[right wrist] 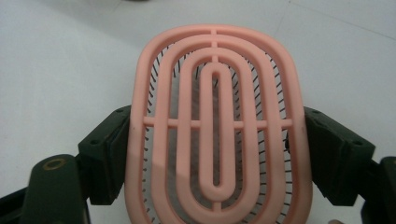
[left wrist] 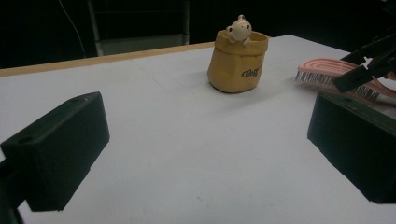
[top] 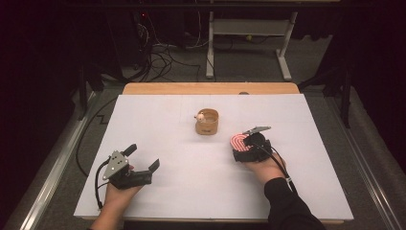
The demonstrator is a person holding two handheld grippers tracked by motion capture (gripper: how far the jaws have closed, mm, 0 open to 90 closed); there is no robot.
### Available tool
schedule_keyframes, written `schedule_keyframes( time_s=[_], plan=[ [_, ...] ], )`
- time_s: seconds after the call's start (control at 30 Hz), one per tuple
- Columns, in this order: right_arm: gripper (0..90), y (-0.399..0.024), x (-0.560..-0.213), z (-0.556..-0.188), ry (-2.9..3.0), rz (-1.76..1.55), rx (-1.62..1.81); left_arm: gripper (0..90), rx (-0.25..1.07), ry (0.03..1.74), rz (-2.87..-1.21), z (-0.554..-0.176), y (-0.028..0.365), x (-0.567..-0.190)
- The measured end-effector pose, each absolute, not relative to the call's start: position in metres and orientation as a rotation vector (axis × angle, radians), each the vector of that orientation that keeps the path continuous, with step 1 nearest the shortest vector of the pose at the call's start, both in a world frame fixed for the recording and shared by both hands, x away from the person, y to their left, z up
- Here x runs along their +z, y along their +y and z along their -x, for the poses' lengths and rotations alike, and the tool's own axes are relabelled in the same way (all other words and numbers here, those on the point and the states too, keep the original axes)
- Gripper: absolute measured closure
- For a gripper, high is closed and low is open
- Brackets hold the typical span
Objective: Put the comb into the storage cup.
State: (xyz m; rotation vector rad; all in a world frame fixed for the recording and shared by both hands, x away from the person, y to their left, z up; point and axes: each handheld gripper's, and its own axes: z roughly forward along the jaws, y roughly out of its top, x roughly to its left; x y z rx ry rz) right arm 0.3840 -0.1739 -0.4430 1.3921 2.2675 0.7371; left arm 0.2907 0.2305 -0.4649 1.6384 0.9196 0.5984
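Note:
A pink vented hairbrush (right wrist: 217, 126) lies bristles-down on the white table cover, right of centre. My right gripper (right wrist: 215, 154) is shut on it, one black jaw pressed against each side of the brush head. From above, the brush (top: 238, 142) pokes out to the left of that gripper (top: 245, 147). My left gripper (top: 142, 157) rests at the front left, open, with its jaws wide apart and nothing between them (left wrist: 205, 140). A tan bag-shaped pot (top: 207, 123) with a small cream bear (left wrist: 239, 29) on its rim stands upright at the table's centre.
The white cover (top: 191, 191) spans nearly the whole wooden table, whose far edge (top: 210, 88) shows beyond it. Cables (top: 158, 57) and a white table frame (top: 249, 28) sit on the floor behind. From the left gripper view the brush (left wrist: 327, 74) lies right of the pot (left wrist: 238, 60).

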Motion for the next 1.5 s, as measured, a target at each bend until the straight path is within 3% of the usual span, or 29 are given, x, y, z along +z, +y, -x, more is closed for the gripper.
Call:
schedule_keyframes(
  time_s=[1.5],
  plan=[
    [20.3,-0.211,-0.411,-0.332,1.891,-1.150,1.303,0.0,0.548,0.929,-1.651,-0.291,0.225,-0.466]
  ],
)
